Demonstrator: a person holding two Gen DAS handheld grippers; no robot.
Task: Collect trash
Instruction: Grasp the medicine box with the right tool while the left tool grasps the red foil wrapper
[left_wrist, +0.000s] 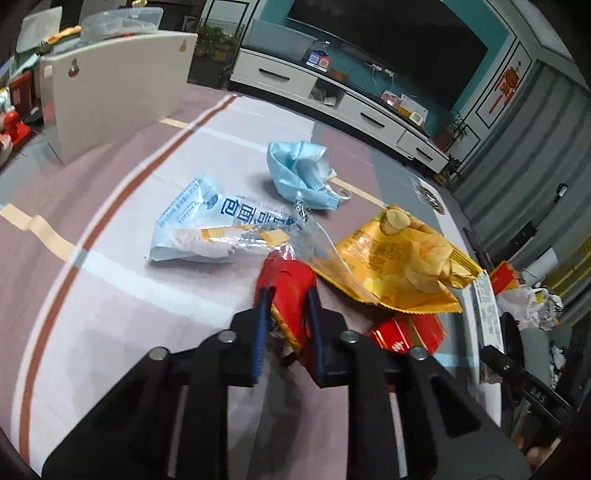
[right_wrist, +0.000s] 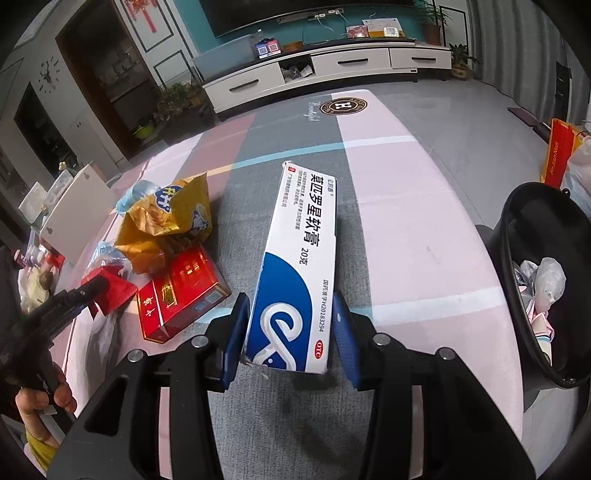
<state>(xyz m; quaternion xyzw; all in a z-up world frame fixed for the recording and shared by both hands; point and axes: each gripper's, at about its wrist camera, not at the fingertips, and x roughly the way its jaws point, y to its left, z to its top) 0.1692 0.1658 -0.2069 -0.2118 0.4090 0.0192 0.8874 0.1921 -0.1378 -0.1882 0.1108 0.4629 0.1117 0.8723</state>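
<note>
White-and-blue medicine box sits lower centre of the right view, long axis running up-frame away from the right gripper, clamped at its near end. Black bin at right edge, nearest this hand. Left gripper pinches red wrapper, pitched downward.

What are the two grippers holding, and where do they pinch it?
The left gripper pinches a crumpled red wrapper at its near end. The right gripper grips the blue-and-white ointment box across its sides, near the close end.
</note>
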